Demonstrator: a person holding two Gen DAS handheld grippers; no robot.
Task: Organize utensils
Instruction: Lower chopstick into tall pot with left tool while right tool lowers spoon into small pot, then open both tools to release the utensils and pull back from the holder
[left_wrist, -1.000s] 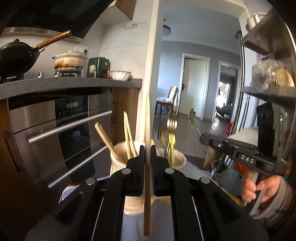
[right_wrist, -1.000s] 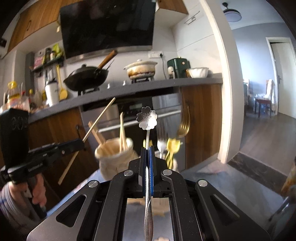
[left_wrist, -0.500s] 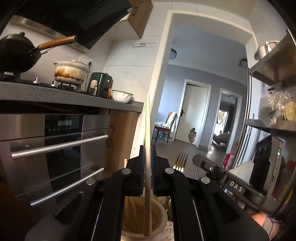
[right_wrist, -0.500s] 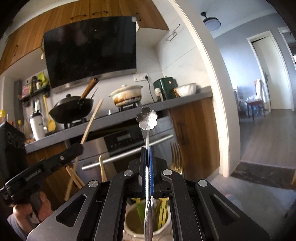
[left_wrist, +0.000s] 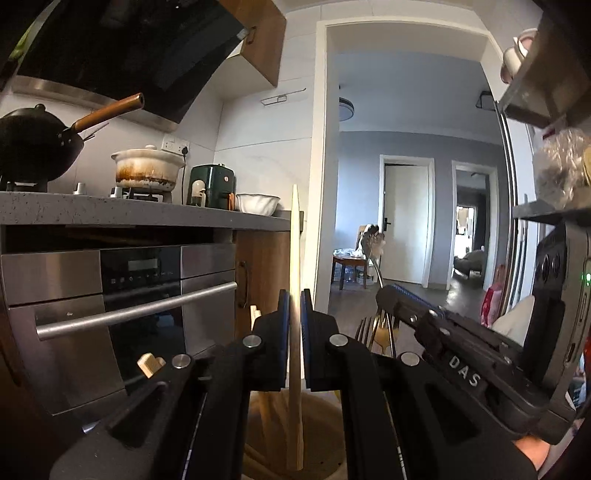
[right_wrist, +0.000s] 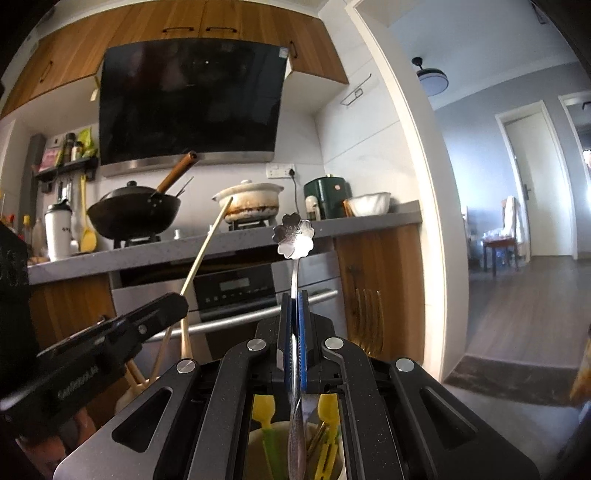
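Observation:
My left gripper is shut on a wooden chopstick held upright; its lower end hangs inside a cream holder with other chopsticks. My right gripper is shut on a silver spoon with a flower-shaped end; its lower part hangs inside a cream cup holding yellow and green utensils and gold forks. The right gripper shows in the left wrist view, close to the right. The left gripper and its chopstick show at the left of the right wrist view.
A grey counter carries a black wok, a stained white pot, a green appliance and a white bowl. A steel oven sits below. A metal shelf rack stands at right.
Both grippers have come down over their holders. The chopstick's lower end and the spoon's lower end now hang inside the cups. Both views have tilted upward.

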